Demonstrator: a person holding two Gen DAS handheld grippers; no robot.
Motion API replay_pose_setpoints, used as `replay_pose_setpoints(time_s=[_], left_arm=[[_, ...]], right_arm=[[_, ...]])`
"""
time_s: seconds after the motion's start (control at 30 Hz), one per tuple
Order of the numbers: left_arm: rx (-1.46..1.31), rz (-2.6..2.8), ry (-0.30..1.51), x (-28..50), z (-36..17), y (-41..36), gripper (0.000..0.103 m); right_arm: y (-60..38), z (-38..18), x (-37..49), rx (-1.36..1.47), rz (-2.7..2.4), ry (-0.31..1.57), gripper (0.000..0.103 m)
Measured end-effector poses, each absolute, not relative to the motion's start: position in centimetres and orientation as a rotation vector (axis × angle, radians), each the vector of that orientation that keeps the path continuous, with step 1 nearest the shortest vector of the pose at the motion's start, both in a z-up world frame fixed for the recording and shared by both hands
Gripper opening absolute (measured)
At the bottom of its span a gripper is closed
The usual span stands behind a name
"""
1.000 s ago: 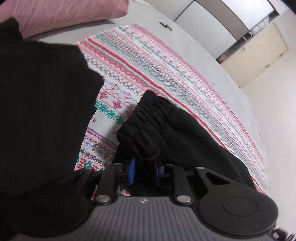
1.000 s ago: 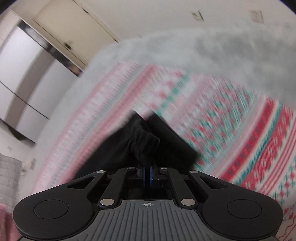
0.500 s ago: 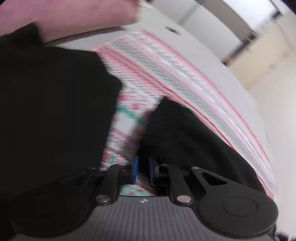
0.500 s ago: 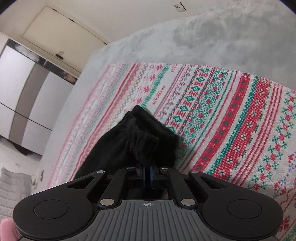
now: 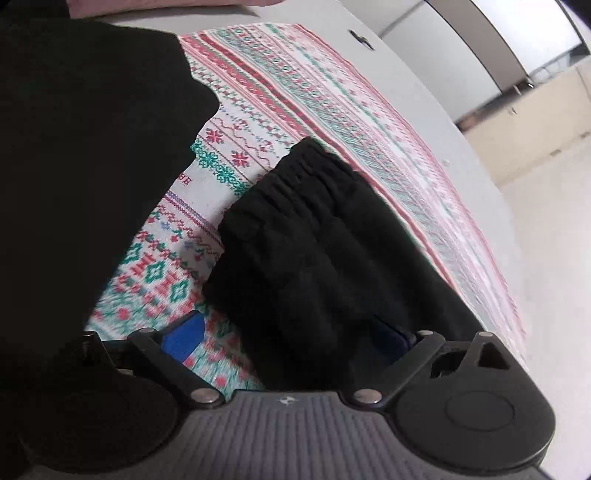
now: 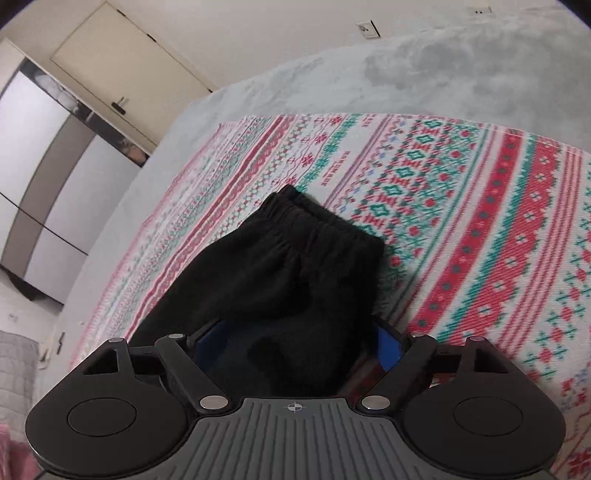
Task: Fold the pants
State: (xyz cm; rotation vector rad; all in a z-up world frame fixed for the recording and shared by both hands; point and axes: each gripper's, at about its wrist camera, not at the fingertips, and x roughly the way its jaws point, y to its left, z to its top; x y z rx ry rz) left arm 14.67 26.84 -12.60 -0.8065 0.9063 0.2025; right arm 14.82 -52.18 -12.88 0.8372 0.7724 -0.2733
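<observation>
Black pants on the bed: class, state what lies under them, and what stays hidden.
The black pants lie on a red, green and white patterned blanket, spread over a grey bedcover. The blanket's pattern directly beneath the pants is covered.

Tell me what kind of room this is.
Probably a bedroom: black pants lie on a patterned blanket spread over a grey bed, with a pink pillow and wardrobe doors nearby.

- Left wrist view: a black garment [image 5: 85, 177] blocks nine to twelve o'clock — patterned blanket [image 5: 236, 147] bare between it and the pants [image 5: 314, 240].
- Right wrist view: blanket open from one to four o'clock.
</observation>
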Motion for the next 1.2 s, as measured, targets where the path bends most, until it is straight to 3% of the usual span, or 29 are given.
replay_pose_setpoints(time_s=[0.07,0.13,0.17,0.23,0.37,0.53,0.63,0.8,1.2], left_arm=[[-0.736,0.258,0.874,15.5,-12.8,25.7,0.1],[-0.651,0.29,0.868,16.0,-12.4,25.0,0.068],[-0.685,0.294,0.852,15.9,-12.1,25.4,0.064],[-0.811,0.286,0.8,15.5,-11.3,27.1,0.052],[-0.808,0.259,0.72,15.8,-9.1,27.2,0.051],[-0.757,0.328,0.913,16.4,-12.4,25.7,0.059],[-0.698,0.298,0.886,16.1,-11.9,25.3,0.055],[-0.763,0.277,0.816,16.1,-11.7,26.2,0.046],[-0.836,0.176,0.408,22.7,-2.2,26.3,0.043]], right_arm=[[-51.5,-12.9,15.3,0.806,-0.296,0.769,0.078],[-50.7,-13.1,15.6,0.749,-0.331,0.76,0.046],[-50.5,-13.2,15.8,0.731,-0.352,0.762,0.021],[-51.4,-13.3,15.4,0.815,-0.343,0.754,0.012],[-53.3,-10.7,14.8,0.956,-0.301,0.634,0.007],[-53.6,-9.3,16.6,0.91,-0.337,0.661,0.007],[-53.9,-12.3,16.6,0.886,-0.387,0.755,0.006],[-54.5,-14.6,14.9,0.977,-0.368,0.675,0.006],[-51.9,0.5,27.8,0.774,-0.247,0.554,0.005]])
